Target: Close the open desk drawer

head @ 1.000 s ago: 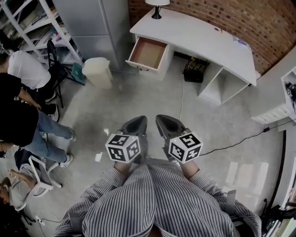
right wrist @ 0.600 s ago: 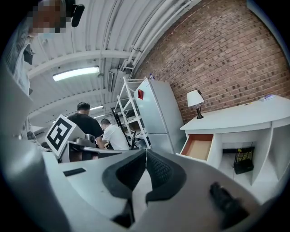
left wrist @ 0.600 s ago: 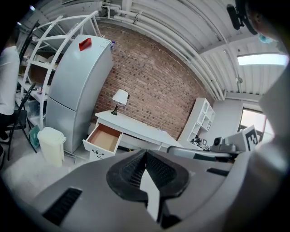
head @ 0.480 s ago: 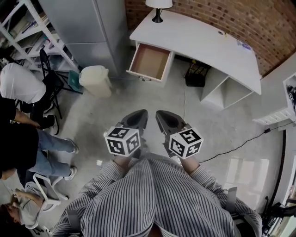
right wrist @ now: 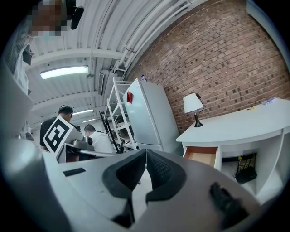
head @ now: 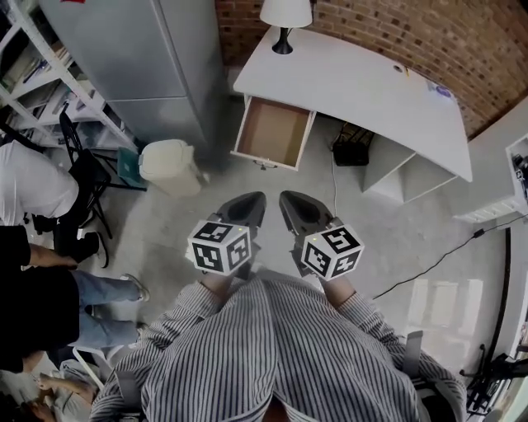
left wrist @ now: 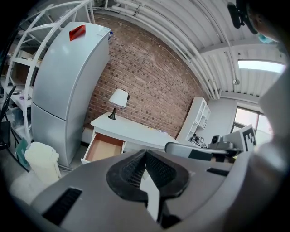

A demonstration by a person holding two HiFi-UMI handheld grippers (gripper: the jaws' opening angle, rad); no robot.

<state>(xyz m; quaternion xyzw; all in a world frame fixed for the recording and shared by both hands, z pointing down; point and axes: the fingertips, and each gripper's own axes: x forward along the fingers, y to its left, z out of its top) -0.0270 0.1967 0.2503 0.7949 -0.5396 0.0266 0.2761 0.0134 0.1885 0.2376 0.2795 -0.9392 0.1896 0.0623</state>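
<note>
Both grippers are being held side by side, close in front of the body, with the elbows bent and the striped sleeves [head: 191, 311] drawn in. The left gripper [head: 250, 203] and the right gripper [head: 290, 203] are being pointed forward over the floor [head: 247, 177] toward the white worktop [head: 363, 78], their tips angled slightly toward each other. The marker cubes [head: 219, 246] are being carried at the rear, nearest the body.

In the left gripper view, the jaws of the left gripper [left wrist: 145, 156] are being pressed together at the tips, with nothing between them. In the right gripper view, the right gripper [right wrist: 146, 154] is likewise being held with its jaws together and nothing clamped.

The drawer [head: 272, 132] is being left pulled out from under the left end of the worktop, well apart from both grippers, and its brown inside is being shown empty. A lamp [head: 285, 21] is being carried on the worktop above the drawer. A pale bin [head: 169, 166] is being seen on the floor to the left of the drawer, near a tall grey fridge [head: 132, 58]. What seems to be a dark bag [head: 351, 150] is being seen under the worktop, right of the drawer.
</note>
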